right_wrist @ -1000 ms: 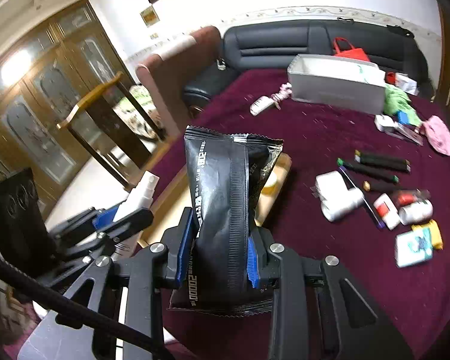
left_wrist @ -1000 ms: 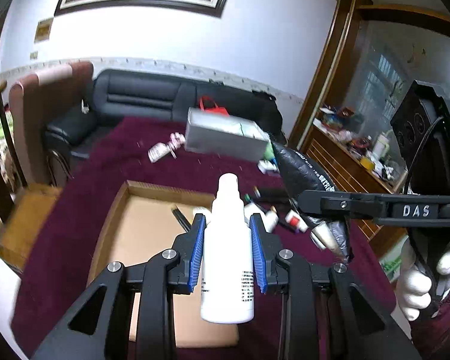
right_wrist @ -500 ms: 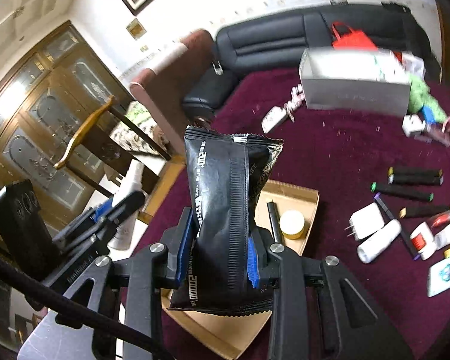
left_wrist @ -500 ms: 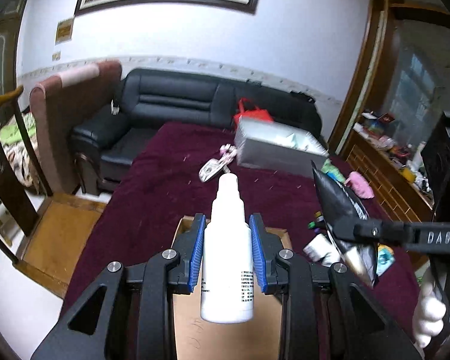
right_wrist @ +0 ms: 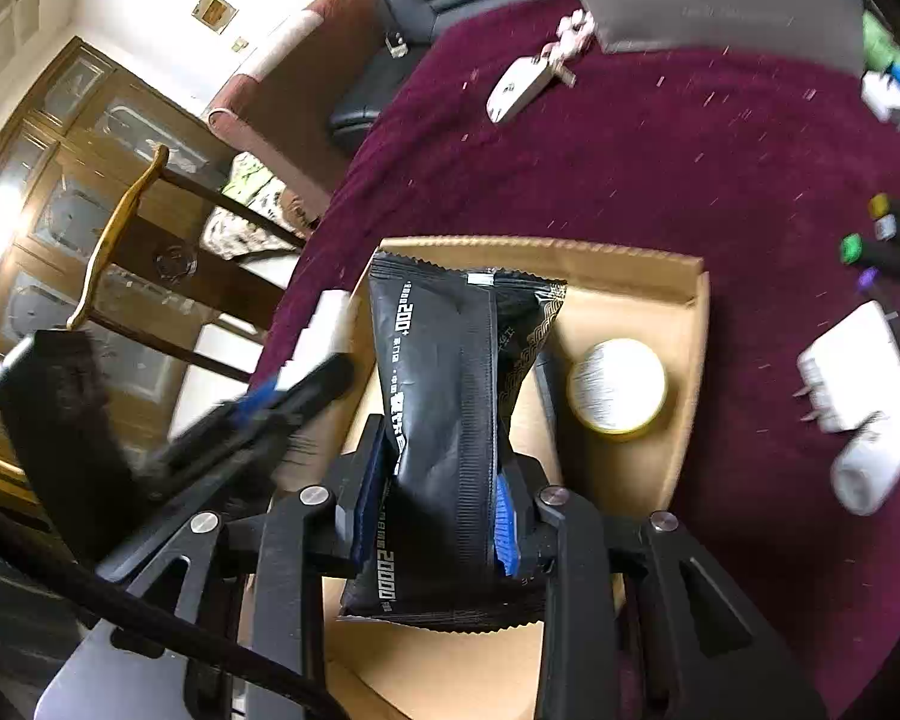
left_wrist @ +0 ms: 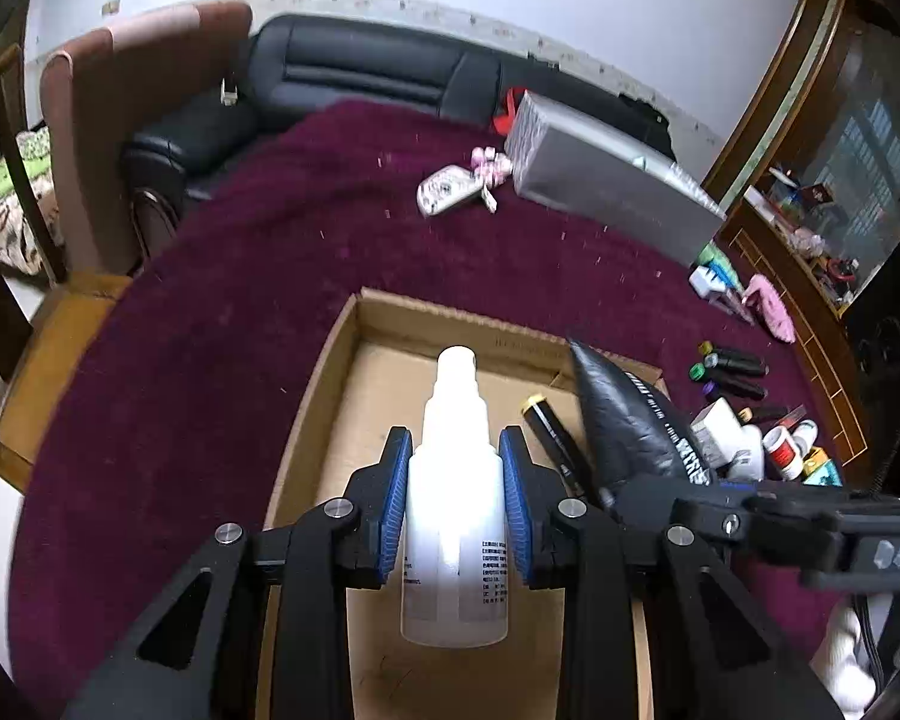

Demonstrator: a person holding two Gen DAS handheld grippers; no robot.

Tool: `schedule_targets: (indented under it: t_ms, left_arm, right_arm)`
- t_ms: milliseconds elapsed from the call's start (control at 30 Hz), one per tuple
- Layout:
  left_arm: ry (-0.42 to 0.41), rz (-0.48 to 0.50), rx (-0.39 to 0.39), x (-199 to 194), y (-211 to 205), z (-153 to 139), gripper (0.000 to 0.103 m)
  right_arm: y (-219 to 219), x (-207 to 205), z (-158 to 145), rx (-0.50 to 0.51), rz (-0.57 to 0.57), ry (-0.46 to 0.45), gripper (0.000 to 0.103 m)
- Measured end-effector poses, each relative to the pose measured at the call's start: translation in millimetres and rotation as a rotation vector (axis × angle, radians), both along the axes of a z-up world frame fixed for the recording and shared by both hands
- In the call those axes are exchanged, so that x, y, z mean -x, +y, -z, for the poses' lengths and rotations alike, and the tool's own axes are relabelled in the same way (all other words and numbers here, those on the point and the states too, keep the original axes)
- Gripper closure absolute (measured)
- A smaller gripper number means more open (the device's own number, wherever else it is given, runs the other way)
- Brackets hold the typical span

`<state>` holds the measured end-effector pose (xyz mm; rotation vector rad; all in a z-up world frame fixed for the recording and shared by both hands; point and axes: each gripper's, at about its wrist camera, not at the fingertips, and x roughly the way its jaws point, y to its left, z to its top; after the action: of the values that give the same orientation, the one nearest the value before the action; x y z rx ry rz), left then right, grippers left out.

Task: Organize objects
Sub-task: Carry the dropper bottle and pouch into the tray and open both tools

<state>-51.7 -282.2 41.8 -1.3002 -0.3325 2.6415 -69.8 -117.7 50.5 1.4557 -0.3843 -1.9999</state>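
Carrying two things at once, we hold both above the cardboard tray (left_wrist: pixel 336 360); our left gripper (left_wrist: pixel 455 504) is clamped on the white spray bottle (left_wrist: pixel 455 480), our right gripper (right_wrist: pixel 437 510) on the black pouch (right_wrist: pixel 450 396); a round tin (right_wrist: pixel 618 387) lies near the tray's far right corner; next, we judge, each needs lowering onto bare cardboard and releasing.

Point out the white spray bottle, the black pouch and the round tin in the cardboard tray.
White spray bottle (left_wrist: pixel 455 480), left wrist view, middle of its body.
Black pouch (right_wrist: pixel 450 396), right wrist view, centre of its front face.
Round tin (right_wrist: pixel 618 385), right wrist view, middle of its pale lid.
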Motion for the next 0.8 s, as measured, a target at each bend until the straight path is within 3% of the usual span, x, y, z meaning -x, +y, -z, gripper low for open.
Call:
schedule_targets:
  t_ms: [367,667,733,800]
  left_arm:
    - [-0.044,-0.04,0.017,19,-6,25,0.078]
    - [-0.052,-0.066,-0.051,20,-18,21,0.076]
    - [-0.052,-0.078,-0.074,19,-21,18,0.072]
    - [-0.048,-0.091,-0.131,15,-28,14,0.057]
  right_arm:
    - [-8,20,36,-0.008,0.029,-0.057,0.074]
    - [-20,20,36,-0.062,0.063,0.011,0.07]
    - [-18,22,38,-0.041,0.075,-0.003,0.062]
    - [-16,22,40,-0.024,0.081,-0.011,0.061]
